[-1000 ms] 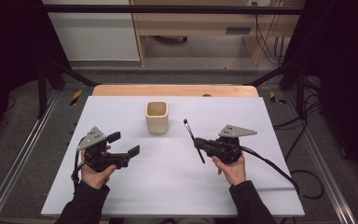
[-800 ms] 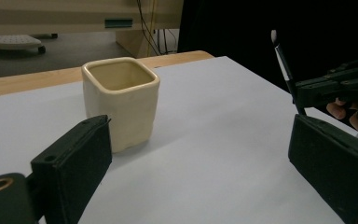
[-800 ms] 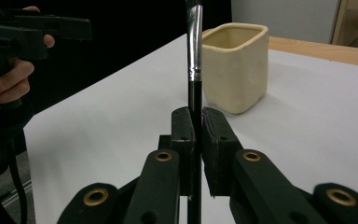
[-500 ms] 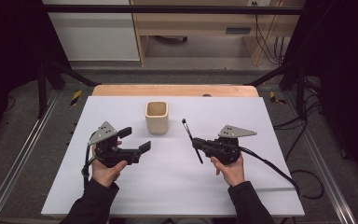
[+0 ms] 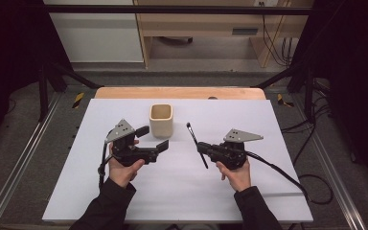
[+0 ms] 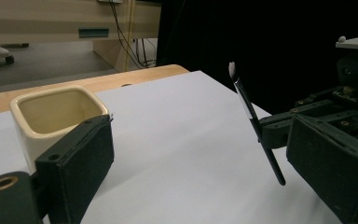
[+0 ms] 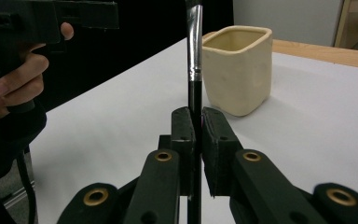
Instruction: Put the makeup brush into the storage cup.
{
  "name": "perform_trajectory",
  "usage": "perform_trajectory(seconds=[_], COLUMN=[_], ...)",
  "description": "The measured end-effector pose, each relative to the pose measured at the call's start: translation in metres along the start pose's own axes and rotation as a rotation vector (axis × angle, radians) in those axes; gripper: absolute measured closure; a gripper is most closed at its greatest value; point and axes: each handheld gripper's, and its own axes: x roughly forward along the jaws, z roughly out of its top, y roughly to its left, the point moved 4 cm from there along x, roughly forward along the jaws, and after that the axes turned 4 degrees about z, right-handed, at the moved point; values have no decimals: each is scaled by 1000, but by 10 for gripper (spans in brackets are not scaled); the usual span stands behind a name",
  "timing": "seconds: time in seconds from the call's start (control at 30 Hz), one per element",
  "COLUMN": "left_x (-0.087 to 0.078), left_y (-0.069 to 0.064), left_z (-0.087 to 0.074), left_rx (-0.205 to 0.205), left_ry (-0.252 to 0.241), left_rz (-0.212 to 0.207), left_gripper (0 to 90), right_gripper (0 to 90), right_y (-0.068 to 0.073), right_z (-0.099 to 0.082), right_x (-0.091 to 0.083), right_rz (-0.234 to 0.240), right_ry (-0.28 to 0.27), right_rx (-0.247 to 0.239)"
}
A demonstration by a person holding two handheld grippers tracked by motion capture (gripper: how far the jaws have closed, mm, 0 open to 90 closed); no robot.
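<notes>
Right claw (image 5: 202,149) clamped on a thin black paintbrush (image 5: 197,145) near mid-handle, pads pressed flat against it in the right gripper view; bristle end (image 5: 189,125) pointing away and slightly up, butt end toward the person, whole brush held clear of the white tabletop (image 5: 249,115). Left claw (image 5: 153,139) wide open and empty, jaws spread beside the cream square ceramic cup (image 5: 161,120), close to its near wall but not touching. Cup upright, apparently empty, standing between the two grippers toward the far edge.

Likely aim: brush into cup, perhaps with a steadying hold from the left. Risks from here: slim round handle pivoting or slipping between flat pads if tilted fast; brush tip catching the cup rim and tipping or shoving the light cup; open left jaw nudging the cup sideways on the smooth sheet; claws colliding above the cup if both close in together.
</notes>
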Motion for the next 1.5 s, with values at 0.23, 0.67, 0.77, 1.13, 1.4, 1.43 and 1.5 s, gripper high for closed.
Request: perform_trajectory(seconds=[0.23, 0.67, 0.77, 1.13, 1.4, 1.43, 1.5], left_x=[7, 23, 26, 39, 48, 50, 52], left_y=[-4, -15, -18, -25, -34, -36, -37], left_z=[2, 6, 6, 3, 3, 3, 2], left_rx=[-5, -13, -21, -42, -48, -49, -55], left_ry=[-3, -2, -2, 4, 5, 5, 7], left_rz=[-11, -44, -53, -76, -88, -88, -91], left_gripper=[76, 97, 109, 143, 166, 171, 185], right_gripper=[841, 841, 840, 840, 840, 840, 840], right_y=[0, 1, 1, 3, 3, 4, 4], right_z=[0, 1, 1, 2, 1, 1, 1], right_x=[0, -2, -2, -3, -3, -3, -3], right_rz=[0, 5, 4, 8, 10, 10, 11], right_ry=[-5, -13, -15, -23, -25, -27, -26], right_rx=[-3, -4, -5, -1, -1, -1, -3])
